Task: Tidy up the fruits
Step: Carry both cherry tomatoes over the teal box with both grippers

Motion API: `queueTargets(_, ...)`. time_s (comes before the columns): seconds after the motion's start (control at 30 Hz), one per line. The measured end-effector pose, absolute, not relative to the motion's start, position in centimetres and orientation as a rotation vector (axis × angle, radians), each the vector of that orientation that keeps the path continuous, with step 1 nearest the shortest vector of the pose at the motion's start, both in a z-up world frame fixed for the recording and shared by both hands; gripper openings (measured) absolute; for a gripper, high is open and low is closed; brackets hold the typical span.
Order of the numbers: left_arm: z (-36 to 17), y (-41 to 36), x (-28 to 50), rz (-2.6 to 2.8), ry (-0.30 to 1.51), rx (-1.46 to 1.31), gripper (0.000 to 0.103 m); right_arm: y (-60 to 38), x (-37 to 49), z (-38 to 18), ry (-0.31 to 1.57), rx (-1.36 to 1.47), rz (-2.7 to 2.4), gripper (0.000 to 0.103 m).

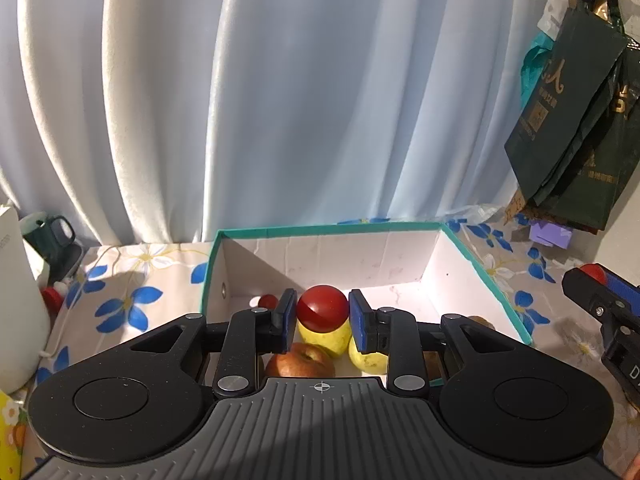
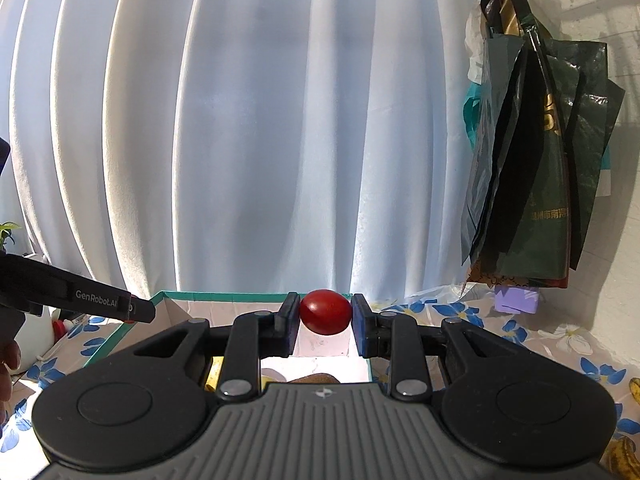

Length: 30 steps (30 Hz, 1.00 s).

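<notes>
In the left wrist view my left gripper [image 1: 322, 314] is shut on a small red tomato-like fruit [image 1: 322, 307], held over an open white box with a teal rim [image 1: 210, 264]. In the box lie two yellow fruits [image 1: 322, 338], a red-brown apple [image 1: 300, 360] and a small red fruit [image 1: 268, 301]. My right gripper [image 2: 326, 316] is shut on another small red fruit [image 2: 326, 312], above the box's near right corner [image 2: 370, 368]. That right gripper [image 1: 582, 282] shows at the left view's right edge. The left gripper's finger [image 2: 138, 307] enters from the left.
A flowered cloth [image 1: 128, 300] covers the table, with a white curtain [image 1: 280, 100] behind. Dark green bags [image 1: 580, 128] hang at the right above a purple box [image 1: 550, 234]. A green mug [image 1: 52, 236] and a white container [image 1: 16, 300] stand left. Spotted bananas [image 2: 622, 454] lie at the right.
</notes>
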<state>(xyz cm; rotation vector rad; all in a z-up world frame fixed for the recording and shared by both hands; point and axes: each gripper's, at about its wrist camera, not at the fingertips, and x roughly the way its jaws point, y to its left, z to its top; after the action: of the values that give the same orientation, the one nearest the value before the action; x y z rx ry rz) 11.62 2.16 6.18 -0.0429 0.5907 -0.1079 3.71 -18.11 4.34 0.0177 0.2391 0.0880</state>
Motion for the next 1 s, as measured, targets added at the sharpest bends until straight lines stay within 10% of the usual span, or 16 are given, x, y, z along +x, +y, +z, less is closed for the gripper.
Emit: queueTargets(1.0, 2.8, 2.2, 15.7, -0.095, 0.636, -0.007, 0.031, -17.3, 6.0, 3.0, 0.231, 0.017, 0.068, 0.026)
